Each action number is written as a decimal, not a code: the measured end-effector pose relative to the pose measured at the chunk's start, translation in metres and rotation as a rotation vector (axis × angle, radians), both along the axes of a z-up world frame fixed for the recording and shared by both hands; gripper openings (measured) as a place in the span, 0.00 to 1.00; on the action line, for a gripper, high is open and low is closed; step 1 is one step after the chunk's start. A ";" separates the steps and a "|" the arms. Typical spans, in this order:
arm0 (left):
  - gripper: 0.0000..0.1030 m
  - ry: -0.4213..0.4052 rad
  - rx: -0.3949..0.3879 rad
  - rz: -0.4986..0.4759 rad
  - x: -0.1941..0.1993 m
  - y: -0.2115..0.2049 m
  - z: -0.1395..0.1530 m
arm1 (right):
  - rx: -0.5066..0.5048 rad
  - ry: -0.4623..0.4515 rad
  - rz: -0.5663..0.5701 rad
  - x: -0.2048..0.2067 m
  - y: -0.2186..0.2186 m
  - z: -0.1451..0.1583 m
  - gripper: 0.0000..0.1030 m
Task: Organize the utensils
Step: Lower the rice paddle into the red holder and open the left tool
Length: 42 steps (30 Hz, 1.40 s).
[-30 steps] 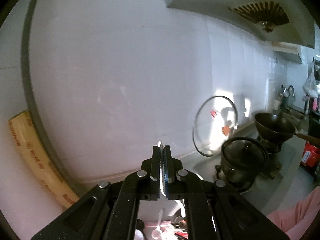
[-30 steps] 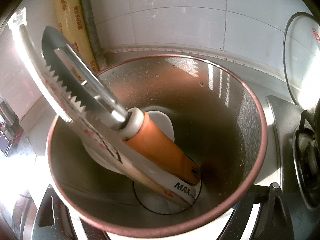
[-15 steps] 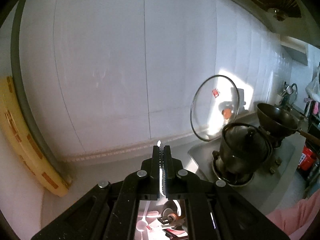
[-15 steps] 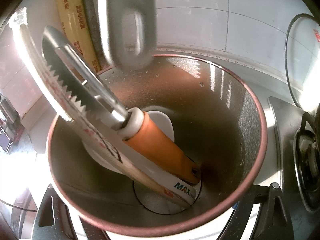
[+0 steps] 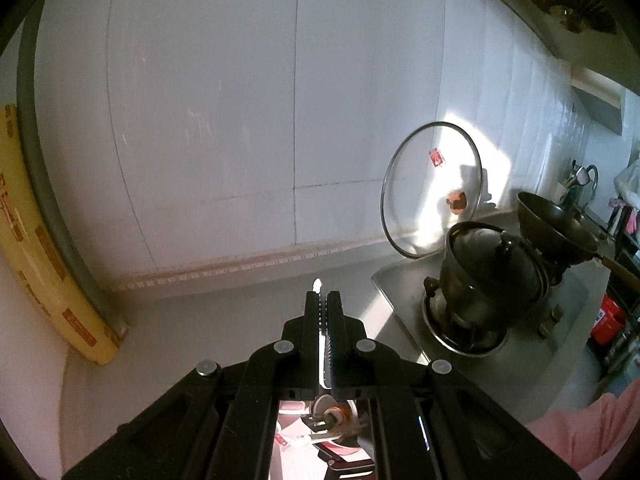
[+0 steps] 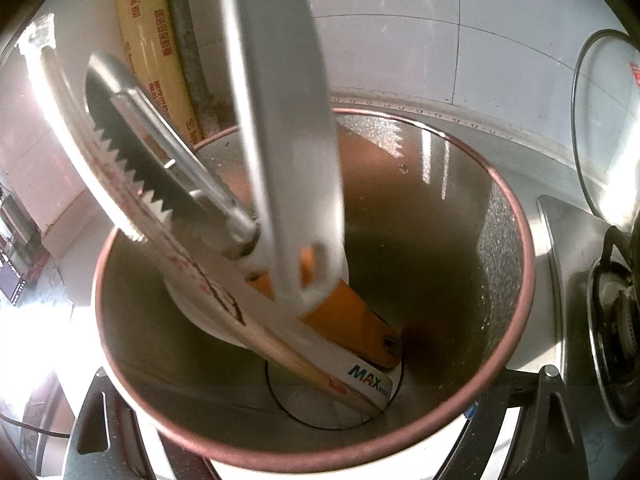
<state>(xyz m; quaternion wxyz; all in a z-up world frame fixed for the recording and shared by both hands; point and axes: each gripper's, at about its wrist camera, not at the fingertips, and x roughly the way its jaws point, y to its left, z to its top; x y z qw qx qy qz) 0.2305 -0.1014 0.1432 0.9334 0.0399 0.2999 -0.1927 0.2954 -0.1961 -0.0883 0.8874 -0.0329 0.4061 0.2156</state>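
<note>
Lowered since earlier frame: white utensil handle, blurred, now reaching inside steel holder cup. Left gripper jaws pressed together, pinching thin white utensil. Right gripper jaws spread around cup. Inside cup: orange-handled peeler, leaning left. Far right edge: glass lid.

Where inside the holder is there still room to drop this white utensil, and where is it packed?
Free: the right and far side of the holder, from the orange-handled peeler across to the bare metal wall. Crowded: the left, where the peeler and a white MAX-branded handle lean up over the rim. The white utensil hangs mid-opening, over the peeler.
</note>
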 end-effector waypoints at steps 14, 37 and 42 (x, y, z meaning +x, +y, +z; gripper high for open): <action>0.03 0.075 0.009 -0.008 0.006 -0.006 -0.024 | -0.001 0.005 0.000 0.001 0.001 -0.001 0.90; 0.03 0.193 0.011 0.002 0.018 -0.003 -0.064 | -0.006 0.008 -0.001 0.001 0.001 -0.001 0.90; 0.04 0.214 0.004 0.002 0.019 -0.001 -0.071 | -0.007 0.010 -0.002 0.002 0.000 -0.001 0.90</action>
